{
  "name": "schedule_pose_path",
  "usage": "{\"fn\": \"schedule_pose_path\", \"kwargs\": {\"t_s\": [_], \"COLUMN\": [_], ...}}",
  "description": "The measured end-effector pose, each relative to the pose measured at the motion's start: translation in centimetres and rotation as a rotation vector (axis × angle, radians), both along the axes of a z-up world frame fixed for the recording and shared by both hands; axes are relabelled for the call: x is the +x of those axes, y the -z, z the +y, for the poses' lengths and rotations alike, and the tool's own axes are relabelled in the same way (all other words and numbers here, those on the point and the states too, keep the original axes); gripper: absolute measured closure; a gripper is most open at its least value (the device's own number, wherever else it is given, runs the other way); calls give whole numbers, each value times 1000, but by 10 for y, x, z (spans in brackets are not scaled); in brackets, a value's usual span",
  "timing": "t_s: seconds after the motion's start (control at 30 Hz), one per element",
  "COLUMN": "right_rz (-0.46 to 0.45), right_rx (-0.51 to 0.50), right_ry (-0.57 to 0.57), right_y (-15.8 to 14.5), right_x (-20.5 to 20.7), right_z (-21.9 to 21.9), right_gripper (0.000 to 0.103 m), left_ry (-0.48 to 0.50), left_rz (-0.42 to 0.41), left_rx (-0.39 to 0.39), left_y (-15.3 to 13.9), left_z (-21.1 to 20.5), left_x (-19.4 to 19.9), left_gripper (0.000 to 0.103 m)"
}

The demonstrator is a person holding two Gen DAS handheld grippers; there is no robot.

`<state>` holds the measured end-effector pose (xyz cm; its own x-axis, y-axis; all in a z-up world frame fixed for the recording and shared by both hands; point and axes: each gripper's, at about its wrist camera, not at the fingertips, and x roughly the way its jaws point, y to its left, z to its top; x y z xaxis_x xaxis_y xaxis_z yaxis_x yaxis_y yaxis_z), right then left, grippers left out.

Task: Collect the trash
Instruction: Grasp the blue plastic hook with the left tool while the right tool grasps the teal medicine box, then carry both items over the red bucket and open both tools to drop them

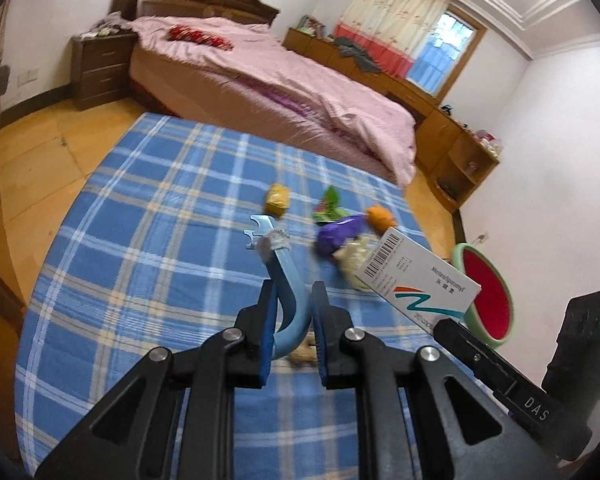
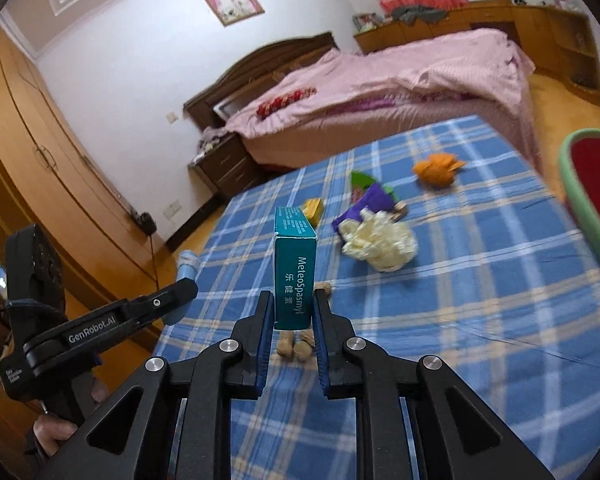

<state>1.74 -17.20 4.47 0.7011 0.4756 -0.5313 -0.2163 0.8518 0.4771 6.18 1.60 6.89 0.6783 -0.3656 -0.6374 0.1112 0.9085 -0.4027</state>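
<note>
Above the plaid cloth (image 2: 480, 280), right gripper (image 2: 293, 312) grips medicine box (image 2: 294, 276).

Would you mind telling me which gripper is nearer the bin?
Right. The right gripper, holding the box, is beside the bin; the left gripper, holding a blue hook, is farther off.

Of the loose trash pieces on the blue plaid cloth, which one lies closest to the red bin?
The orange crumpled piece: it lies nearest the red bin, beyond the purple wrapper and cream wad.
</note>
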Motion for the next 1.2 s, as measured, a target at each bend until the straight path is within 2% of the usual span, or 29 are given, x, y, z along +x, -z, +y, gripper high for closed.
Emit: {"fn": "schedule_pose_path", "kwargs": {"t_s": [0.4,0.7,1.2], "right_rz": [-101,-114,-69], "right_rx": [45,74,90], "right_ry": [181,313,532], "right_y": [-29,-27,-3], "right_x": [-55,-75,-81], "right_z": [-74,-123,-214], "right_gripper": [85,85,85], "left_ry": [137,249,505], "left_rz": [-61,-54,-65], "left_rx": [-3,2,54], "left_y": [-26,-28,-21], "left_z": [-57,-114,-255], "left_x": [-22,-6,31], "left_gripper": [87,87,87]}}
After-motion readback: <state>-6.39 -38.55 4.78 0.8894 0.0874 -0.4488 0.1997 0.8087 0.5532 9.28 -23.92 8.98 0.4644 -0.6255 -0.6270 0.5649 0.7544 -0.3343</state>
